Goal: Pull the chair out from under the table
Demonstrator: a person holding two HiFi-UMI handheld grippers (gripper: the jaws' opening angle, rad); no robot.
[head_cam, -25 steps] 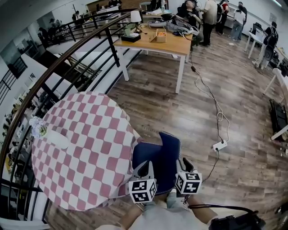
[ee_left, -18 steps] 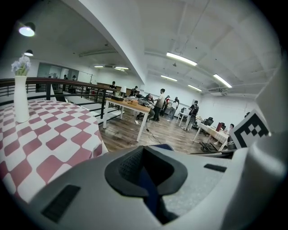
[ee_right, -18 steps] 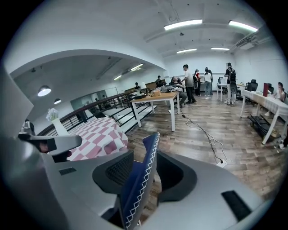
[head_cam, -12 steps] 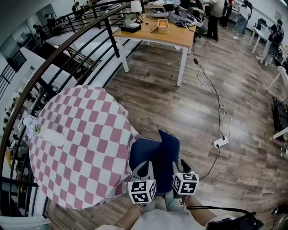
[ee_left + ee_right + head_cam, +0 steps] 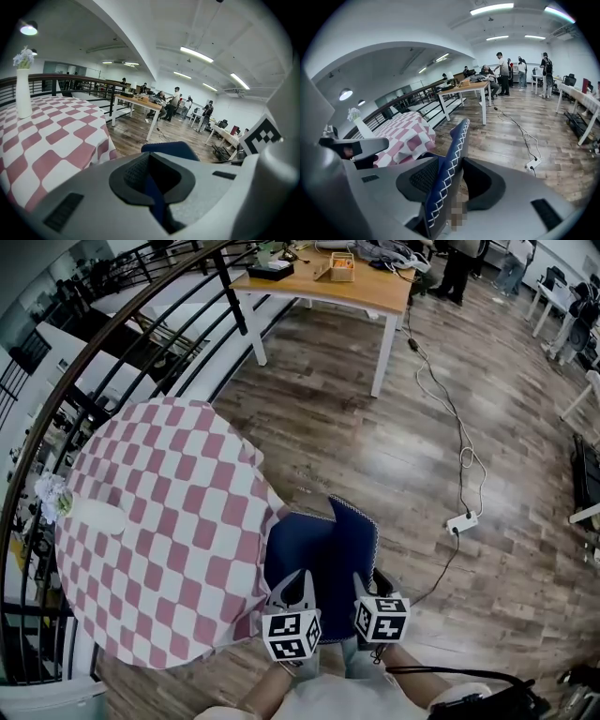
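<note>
**Item 1.** Blue upholstered chair with white cross-stitching along the backrest edge. It stands on the wood-plank floor at the right edge of the round tabletop. The seat meets the hanging edge of the pink-and-white checked cloth, and its left part appears tucked beneath it. The backrest is upright, clear of the cloth, on the side nearest the person.

**Item 2.** Left hand-held gripper, grey, with a marker cube. It is set over the top of the backrest towards the tabletop side. The jaws stand apart and the blue backrest edge runs between them. Dark space shows beside the edge, with no pad seen pressing.

**Item 3.** Right hand-held gripper, of the same make. It is set over the backrest just beside the left one. The jaws are spread wide and the stitched edge stands between them. It lies close to the left pad, and a clear gap shows on the right.

**Item 4.** Tall white vase holding pale flowers. It stands upright near the left edge of the tabletop, well apart from the chair.

**Item 5.** Black metal railing, curving past the far and left edges of the tabletop.

**Item 6.** Rectangular wooden desk on white legs, at the far end of the floor, with small items on it.

**Item 7.** White power strip with a trailing cable. It lies on the floor to the right of the chair, well apart from it.
</note>
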